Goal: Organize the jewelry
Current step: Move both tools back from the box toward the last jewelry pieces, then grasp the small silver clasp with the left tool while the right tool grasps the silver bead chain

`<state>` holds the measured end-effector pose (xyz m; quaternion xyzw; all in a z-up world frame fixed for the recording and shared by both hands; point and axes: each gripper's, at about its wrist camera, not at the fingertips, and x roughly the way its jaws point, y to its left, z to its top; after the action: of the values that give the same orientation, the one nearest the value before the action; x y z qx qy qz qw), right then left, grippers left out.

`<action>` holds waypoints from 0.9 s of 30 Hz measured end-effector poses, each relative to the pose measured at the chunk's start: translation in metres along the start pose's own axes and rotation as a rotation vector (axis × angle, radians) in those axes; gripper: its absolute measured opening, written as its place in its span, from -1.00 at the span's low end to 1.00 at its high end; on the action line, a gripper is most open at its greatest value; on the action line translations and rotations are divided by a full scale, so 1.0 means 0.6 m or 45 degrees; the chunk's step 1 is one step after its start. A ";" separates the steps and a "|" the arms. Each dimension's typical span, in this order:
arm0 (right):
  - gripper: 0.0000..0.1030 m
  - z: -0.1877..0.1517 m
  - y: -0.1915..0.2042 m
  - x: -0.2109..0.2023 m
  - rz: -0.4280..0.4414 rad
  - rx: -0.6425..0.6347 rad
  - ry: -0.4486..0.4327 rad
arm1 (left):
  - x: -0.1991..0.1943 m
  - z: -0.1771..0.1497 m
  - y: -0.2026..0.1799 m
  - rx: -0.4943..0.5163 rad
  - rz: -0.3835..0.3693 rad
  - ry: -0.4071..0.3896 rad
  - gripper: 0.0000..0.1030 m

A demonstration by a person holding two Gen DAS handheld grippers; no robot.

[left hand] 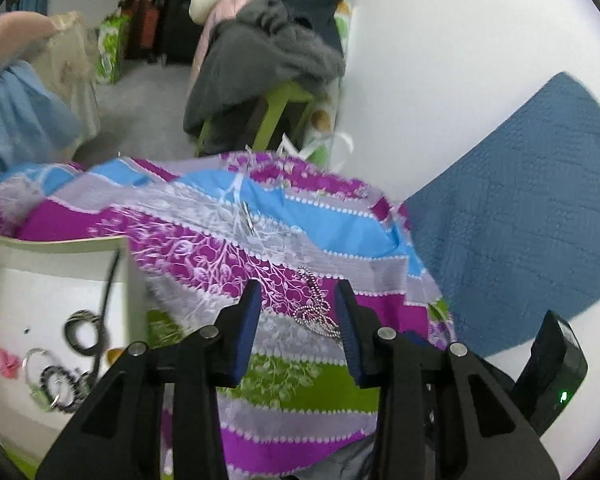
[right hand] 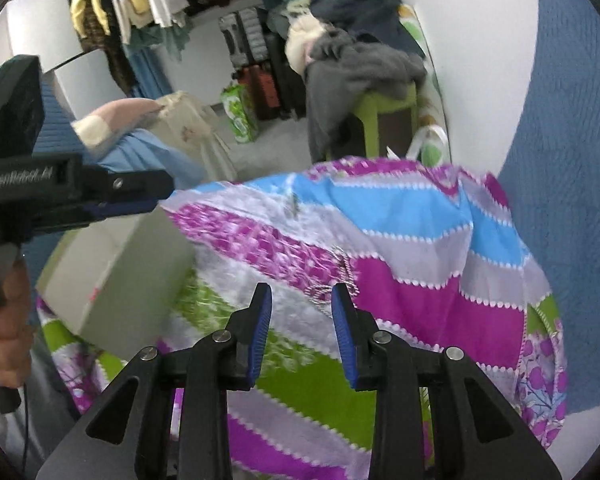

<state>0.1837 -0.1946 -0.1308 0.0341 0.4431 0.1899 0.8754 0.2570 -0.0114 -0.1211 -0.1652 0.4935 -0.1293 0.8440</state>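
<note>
In the left wrist view a white box (left hand: pixel 60 256) at the lower left already holds bangles (left hand: pixel 82 330), rings and a pink piece, so I judge part of the sorting done; a silver bead chain (left hand: pixel 314 306) lies loose on the striped bedspread (left hand: pixel 300 384) at centre frame, left to gather; the left tongs (left hand: pixel 298 312) stand partly open astride it, gripping nothing; the right tongs (right hand: pixel 302 308) likewise gape empty just below the chain.

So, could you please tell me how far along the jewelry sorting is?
Done: rings and bangles already lie in the white box. In hand: nothing; the left gripper and right gripper are both open. Left: the silver chain on the patterned cloth.
</note>
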 end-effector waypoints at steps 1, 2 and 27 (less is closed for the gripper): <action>-0.44 -0.001 -0.010 0.015 0.009 0.006 0.025 | 0.018 0.007 -0.003 0.003 0.015 0.019 -0.26; -0.44 -0.003 -0.014 0.024 0.017 0.006 0.034 | 0.031 0.011 -0.005 0.008 0.019 0.032 -0.26; -0.52 -0.013 -0.039 0.199 -0.077 -0.219 0.209 | 0.315 0.117 0.041 -0.060 0.353 0.249 -0.50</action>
<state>0.2488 -0.1737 -0.2318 -0.0702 0.4961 0.2028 0.8413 0.4106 -0.0508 -0.2483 -0.1020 0.5943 -0.0155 0.7976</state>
